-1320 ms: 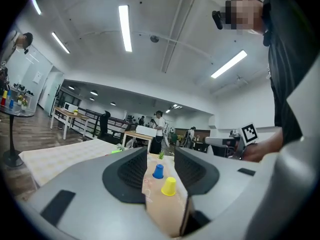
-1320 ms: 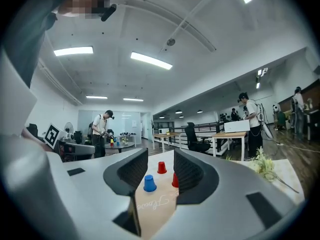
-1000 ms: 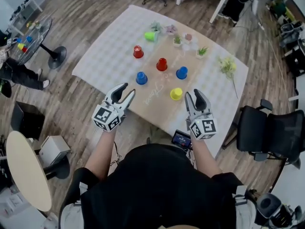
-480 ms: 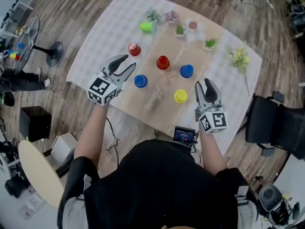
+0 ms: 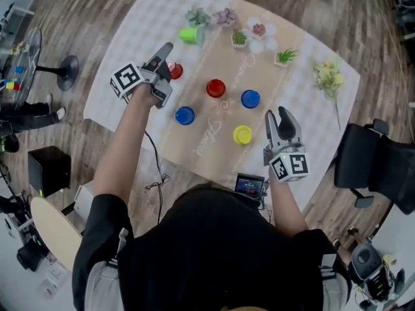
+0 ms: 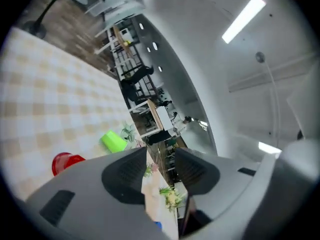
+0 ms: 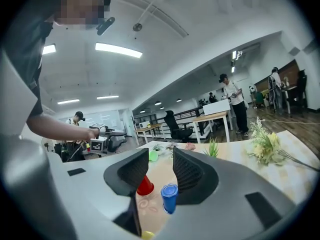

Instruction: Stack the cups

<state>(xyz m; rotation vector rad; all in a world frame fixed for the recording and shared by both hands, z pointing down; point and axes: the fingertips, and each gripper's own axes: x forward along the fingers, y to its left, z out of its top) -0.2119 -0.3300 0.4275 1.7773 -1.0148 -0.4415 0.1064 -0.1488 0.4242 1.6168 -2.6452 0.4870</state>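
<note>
**A:** Wooden floor and office desks lie around a table (image 5: 311, 122) with a checked cloth. Where do the cups stand?

**B:** All are apart on it: the outer red cup (image 5: 174, 70), the middle red cup (image 5: 216, 87), the near blue cup (image 5: 185, 115), the far blue cup (image 5: 250, 98) and a yellow cup (image 5: 242, 135). A green cup (image 5: 189, 35) lies on its side near the small plants (image 5: 239, 37). None is stacked yet.

**A:** How will they handle?

**B:** I think they are light, stiff plastic and a little slippery, so a push can tip them. I would pinch across the side wall, gently.

**A:** And the grippers?

**B:** The left gripper (image 6: 160, 155) has its jaws partly spread, with nothing between them. The outer red cup is just beside it, outside the jaws. The right gripper (image 5: 278, 115) is also half spread and empty. It is near the yellow cup and points toward the far blue cup.
</note>
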